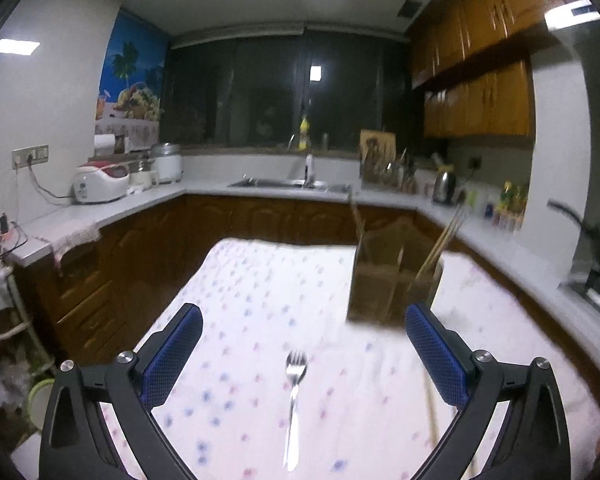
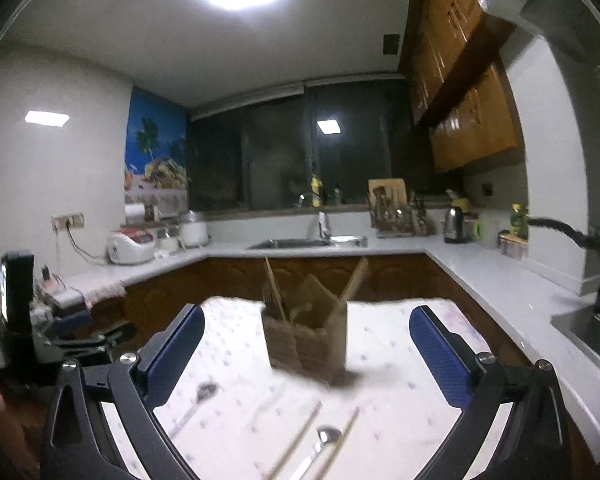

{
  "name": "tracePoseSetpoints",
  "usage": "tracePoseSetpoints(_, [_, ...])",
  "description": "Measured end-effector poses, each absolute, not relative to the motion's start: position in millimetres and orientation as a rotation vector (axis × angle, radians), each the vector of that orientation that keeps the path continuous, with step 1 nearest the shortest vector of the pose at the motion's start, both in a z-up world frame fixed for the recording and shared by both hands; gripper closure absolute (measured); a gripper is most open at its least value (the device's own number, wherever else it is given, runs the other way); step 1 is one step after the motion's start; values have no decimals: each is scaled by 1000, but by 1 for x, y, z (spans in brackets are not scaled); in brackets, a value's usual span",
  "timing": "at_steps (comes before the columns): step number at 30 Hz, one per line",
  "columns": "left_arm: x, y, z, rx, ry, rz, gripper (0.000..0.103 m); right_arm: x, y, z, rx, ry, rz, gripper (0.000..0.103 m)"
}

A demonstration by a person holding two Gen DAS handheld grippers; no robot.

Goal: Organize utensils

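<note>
One steel fork [image 1: 295, 396] — tines up, flat

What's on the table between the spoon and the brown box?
Nothing. In the right wrist view, only bare spotted tablecloth lies between the spoon and the brown utensil box. Two chopsticks flank the spoon, beside it.

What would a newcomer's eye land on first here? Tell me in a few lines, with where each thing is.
Probably the wide-open blue-padded jaws filling the foreground of both views. Between the left gripper's jaws a metal fork lies alone on the dotted tablecloth, tines pointing away. Ahead of the right gripper stands a brown utensil holder with sticks poking out, and nearer the camera a spoon lies between two chopsticks.
</note>
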State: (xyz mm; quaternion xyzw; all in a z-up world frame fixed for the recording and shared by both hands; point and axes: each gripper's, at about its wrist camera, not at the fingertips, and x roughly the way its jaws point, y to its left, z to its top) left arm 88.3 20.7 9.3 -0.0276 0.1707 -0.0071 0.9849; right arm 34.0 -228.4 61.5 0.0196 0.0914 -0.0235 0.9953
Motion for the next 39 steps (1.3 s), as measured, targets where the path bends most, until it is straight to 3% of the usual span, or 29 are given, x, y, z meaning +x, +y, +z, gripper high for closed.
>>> tracePoseSetpoints(13, [53, 13, -37, 24, 358, 13, 1, 7, -212, -34, 29, 327, -101, 0])
tracePoseSetpoints(39, [19, 8, -57, 50, 336, -26, 1, -16, -223, -53, 90, 310, -160, 0])
